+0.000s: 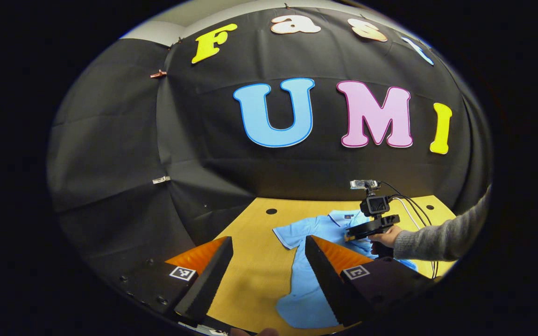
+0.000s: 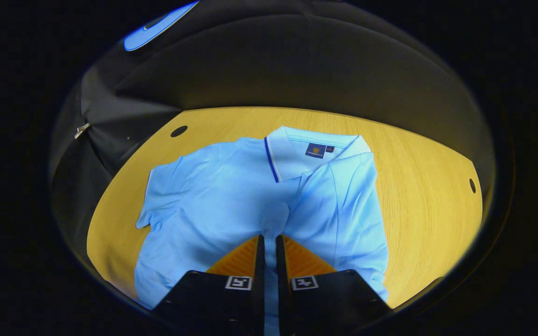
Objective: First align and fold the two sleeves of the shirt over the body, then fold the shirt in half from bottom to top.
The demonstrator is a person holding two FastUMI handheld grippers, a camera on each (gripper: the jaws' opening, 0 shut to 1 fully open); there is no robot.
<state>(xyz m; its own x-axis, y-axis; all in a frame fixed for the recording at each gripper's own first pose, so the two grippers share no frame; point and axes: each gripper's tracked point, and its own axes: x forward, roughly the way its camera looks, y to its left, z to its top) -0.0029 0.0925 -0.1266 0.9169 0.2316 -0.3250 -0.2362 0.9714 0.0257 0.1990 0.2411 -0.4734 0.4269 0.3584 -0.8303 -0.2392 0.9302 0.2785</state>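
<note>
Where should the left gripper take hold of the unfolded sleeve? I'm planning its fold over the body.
Grip the sleeve at its outer cuff edge, coming in from the open table side beyond it. The sleeve lies flat and spread outward, so that hem is probably the freest edge to pinch and carry across the shirt. The left gripper is open.

Table (image 2: 418,154): yellow wood-grain top with small dark round holes near its far corners. On it: one light blue polo shirt (image 2: 213,210), lying flat, collar toward the far edge, one sleeve spread toward the left edge, the other side folded over the body.
</note>
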